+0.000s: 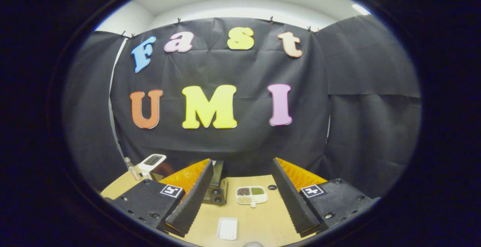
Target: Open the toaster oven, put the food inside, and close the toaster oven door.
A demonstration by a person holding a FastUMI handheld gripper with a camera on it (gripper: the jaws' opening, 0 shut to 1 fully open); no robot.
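The fingers [240, 198] stand wide apart, holding and touching nothing, raised above the counter [270, 220]. Between them lies a white tray [227, 228]; beyond it, at twelve o'clock, a divided dish of food [251, 195]. The toaster oven [216, 187] sits at eleven o'clock, half hidden behind the left finger, its door state unclear. Any approach should come down level and square to the oven front.

The gripper [240, 196] is held above the table [259, 220], its fingers spread wide with nothing between them. Between the fingers, a tray [227, 228] is seen nearest, a divided dish of food [251, 195] beyond it, and the toaster oven [216, 187] to the dish's left, partly hidden by the left finger.
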